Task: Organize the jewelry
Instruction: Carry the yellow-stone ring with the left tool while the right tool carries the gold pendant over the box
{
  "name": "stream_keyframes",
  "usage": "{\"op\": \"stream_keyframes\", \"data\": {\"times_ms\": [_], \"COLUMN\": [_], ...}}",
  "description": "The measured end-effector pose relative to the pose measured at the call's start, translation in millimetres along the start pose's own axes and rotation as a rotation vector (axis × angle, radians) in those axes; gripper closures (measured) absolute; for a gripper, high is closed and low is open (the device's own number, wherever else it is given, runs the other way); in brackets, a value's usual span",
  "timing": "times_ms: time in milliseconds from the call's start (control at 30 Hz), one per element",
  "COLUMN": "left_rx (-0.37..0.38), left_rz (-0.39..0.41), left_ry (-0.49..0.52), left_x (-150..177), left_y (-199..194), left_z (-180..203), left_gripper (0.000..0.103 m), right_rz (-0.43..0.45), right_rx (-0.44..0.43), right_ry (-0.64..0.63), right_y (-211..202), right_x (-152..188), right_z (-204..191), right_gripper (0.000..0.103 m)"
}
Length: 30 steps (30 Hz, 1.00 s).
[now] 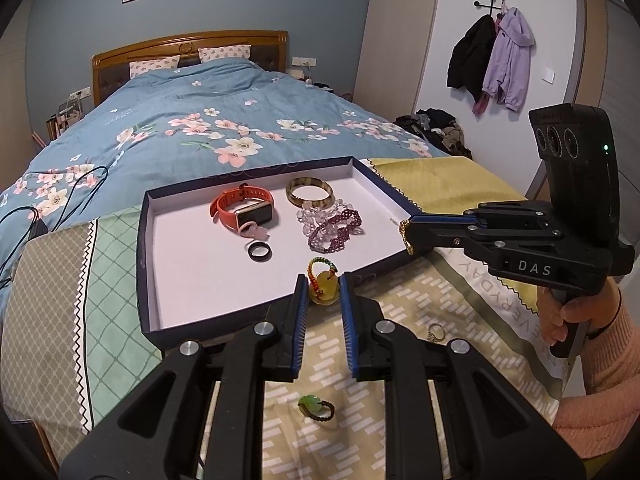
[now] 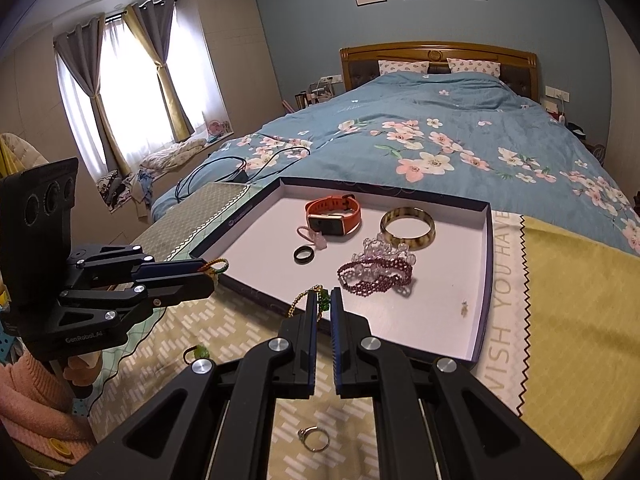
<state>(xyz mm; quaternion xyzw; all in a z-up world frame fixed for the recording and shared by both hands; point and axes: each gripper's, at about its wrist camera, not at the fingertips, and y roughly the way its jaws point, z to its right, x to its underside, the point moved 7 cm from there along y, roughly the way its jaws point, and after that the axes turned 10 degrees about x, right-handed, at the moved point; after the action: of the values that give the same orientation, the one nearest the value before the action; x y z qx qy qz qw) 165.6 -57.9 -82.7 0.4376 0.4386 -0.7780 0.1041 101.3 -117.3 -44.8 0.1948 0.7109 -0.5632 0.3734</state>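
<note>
My left gripper (image 1: 323, 279) is shut on a yellow amber pendant (image 1: 322, 293) with a braided multicolour cord, held just above the near rim of the dark blue tray (image 1: 145, 264). My right gripper (image 2: 323, 293) is shut on a gold bead chain (image 2: 301, 301) with a green stone, at the tray (image 2: 486, 280) front edge. Inside the tray lie an orange watch (image 1: 244, 208), a horn-coloured bangle (image 1: 310, 196), purple and clear bead bracelets (image 1: 334, 228), a black ring (image 1: 260, 251) and a pink charm (image 1: 254, 233). In the right wrist view the left gripper (image 2: 208, 272) shows at the left.
On the patterned cloth in front of the tray lie a green stone ring (image 1: 314, 406) and a silver ring (image 1: 436, 333). A yellow cloth (image 2: 568, 300) covers the right side. Behind is a bed with a blue floral duvet (image 1: 208, 120) and black cables (image 2: 224, 172).
</note>
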Motion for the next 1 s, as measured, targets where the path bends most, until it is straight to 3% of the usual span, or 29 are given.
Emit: {"op": "stream_keyframes", "data": {"times_ms": [1000], "left_rx": [-0.011], "left_rz": [-0.010], "left_ry": [-0.030], "left_x": [-16], "left_y": [23], "left_z": [-18], "left_gripper": [0.087], "right_rz": [-0.023], "right_rx": [0.035], "right_ry": [0.025], "right_y": [28], "right_x": [-11], "right_z": [15], "right_gripper": [0.098]}}
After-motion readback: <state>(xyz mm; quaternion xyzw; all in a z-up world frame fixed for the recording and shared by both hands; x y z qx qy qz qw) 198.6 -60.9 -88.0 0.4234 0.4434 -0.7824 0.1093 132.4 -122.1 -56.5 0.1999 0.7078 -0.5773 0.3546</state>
